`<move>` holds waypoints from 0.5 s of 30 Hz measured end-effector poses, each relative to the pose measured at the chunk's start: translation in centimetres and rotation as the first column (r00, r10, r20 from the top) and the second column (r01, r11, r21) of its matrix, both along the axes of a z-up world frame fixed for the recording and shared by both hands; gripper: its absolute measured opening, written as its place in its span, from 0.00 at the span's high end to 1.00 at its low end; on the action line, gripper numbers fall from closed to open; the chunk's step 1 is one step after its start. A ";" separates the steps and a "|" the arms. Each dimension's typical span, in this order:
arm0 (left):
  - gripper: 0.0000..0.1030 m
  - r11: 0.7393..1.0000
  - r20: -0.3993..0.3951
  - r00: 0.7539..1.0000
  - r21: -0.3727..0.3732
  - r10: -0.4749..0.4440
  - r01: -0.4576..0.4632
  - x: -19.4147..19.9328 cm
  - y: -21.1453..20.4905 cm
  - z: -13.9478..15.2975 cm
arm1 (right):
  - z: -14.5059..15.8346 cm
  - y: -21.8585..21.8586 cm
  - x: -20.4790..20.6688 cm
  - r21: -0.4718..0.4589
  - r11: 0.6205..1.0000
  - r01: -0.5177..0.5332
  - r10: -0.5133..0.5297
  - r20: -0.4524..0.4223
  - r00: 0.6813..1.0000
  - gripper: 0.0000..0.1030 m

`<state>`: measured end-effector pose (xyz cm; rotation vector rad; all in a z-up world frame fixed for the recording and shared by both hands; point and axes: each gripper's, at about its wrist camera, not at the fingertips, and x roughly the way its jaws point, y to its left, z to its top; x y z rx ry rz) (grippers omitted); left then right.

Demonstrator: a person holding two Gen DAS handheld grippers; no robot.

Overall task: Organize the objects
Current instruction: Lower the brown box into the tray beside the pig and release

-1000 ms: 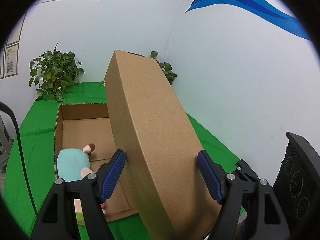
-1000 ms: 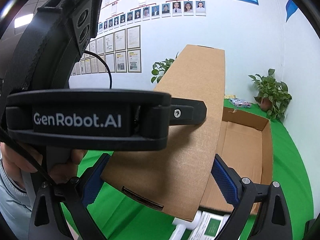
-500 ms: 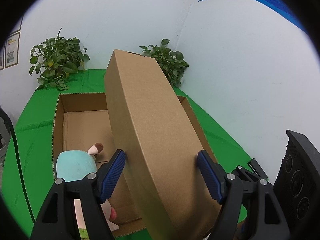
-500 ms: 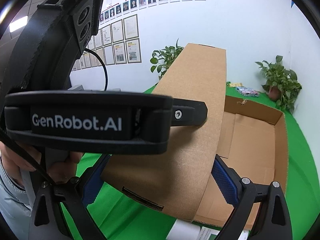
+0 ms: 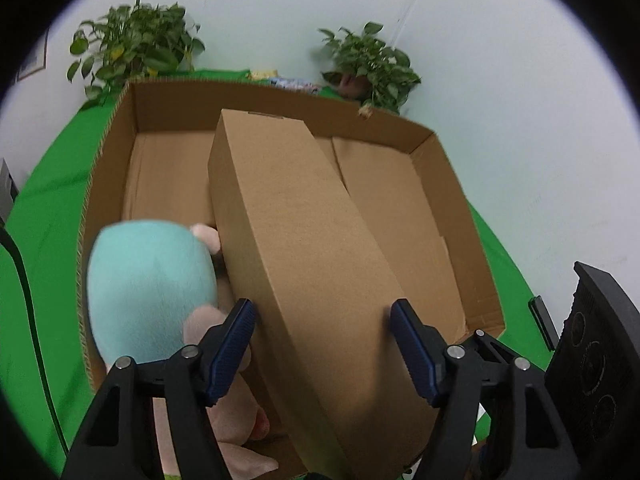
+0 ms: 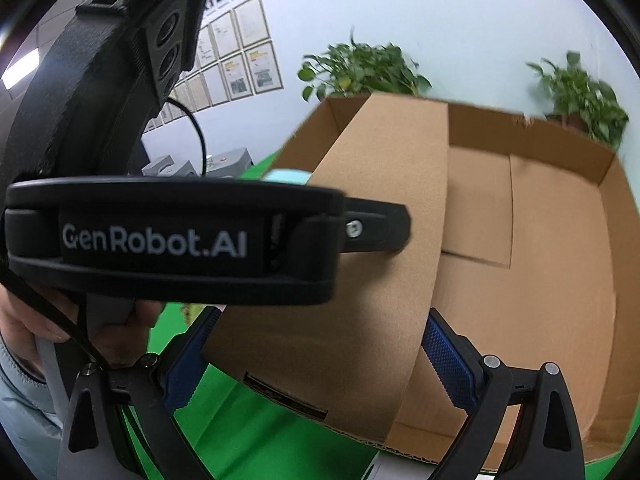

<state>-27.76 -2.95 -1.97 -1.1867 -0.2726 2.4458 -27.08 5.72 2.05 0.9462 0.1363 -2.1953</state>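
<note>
A long closed cardboard box (image 5: 304, 264) is held by both grippers, one at each end of its near part. My left gripper (image 5: 324, 344) is shut on its sides. My right gripper (image 6: 316, 364) is shut on it too (image 6: 360, 280). The long box hangs tilted over a large open cardboard carton (image 5: 452, 184), its far end down inside the carton. A plush toy (image 5: 152, 292) with a teal head and pink limbs lies in the carton's near left corner, touching the long box. The left gripper's body (image 6: 172, 240) fills the left of the right wrist view.
The carton (image 6: 560, 240) stands on a green cloth (image 5: 44, 216). Two potted plants (image 5: 136, 48) (image 5: 368, 64) stand against the white wall behind it. Small packets (image 5: 292, 82) lie between the plants. A white item (image 6: 384, 470) lies by the carton's near edge.
Both grippers have lowered and tipped the long box forward, down into the carton. The carton and plush now look much closer and larger.
</note>
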 end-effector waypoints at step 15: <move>0.59 0.999 0.097 0.995 0.029 0.020 -0.022 1.3 -1.1 -3.0 | -6.3 0.4 -4.5 0.085 0.996 -0.008 0.003 0.051 0.999 0.06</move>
